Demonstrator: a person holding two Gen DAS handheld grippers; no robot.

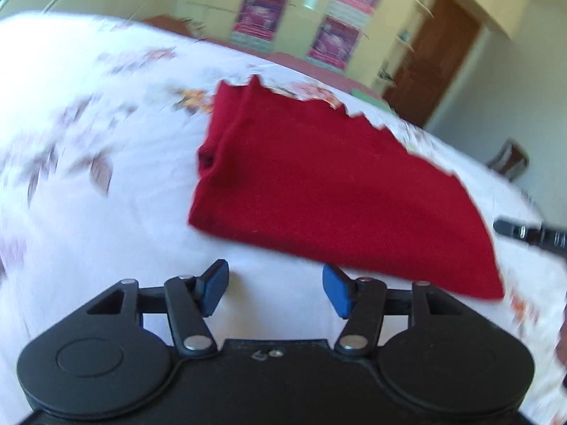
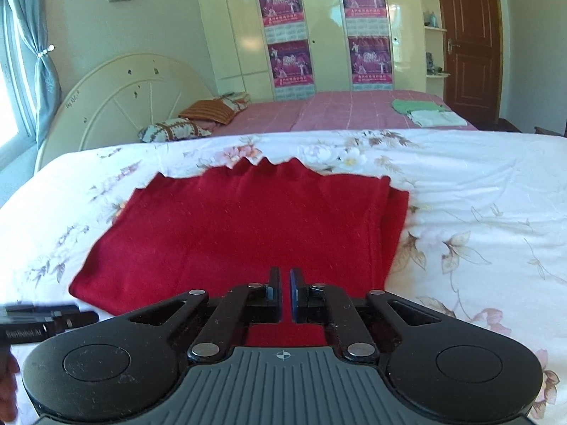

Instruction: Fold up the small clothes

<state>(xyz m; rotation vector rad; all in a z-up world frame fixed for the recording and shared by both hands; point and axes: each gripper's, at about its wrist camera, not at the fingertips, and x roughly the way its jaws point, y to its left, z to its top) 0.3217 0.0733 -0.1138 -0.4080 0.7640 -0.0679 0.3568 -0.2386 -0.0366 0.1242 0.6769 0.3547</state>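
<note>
The left claw (image 1: 274, 288) is released: its blue pads (image 1: 216, 285) stand well apart with only bedsheet between them. Just ahead of it and to its right lies the folded red garment (image 1: 319, 184), flat on the white flowered bedsheet (image 1: 106, 134); the cloth's near edge passes close by the claw's right pad, and whether the two touch cannot be told. This view is blurred.

The right claw (image 2: 284, 285) is clenched, its pads nearly together with a thin slit between them and nothing pinched there. It hovers over the near edge of the same red garment, which spreads ahead of it and to its left, a folded layer showing along its right side. Off its left, the other claw's black tip shows. Farther ahead stands a pink bed (image 2: 336, 109) and a cream wardrobe (image 2: 234, 28).
</note>
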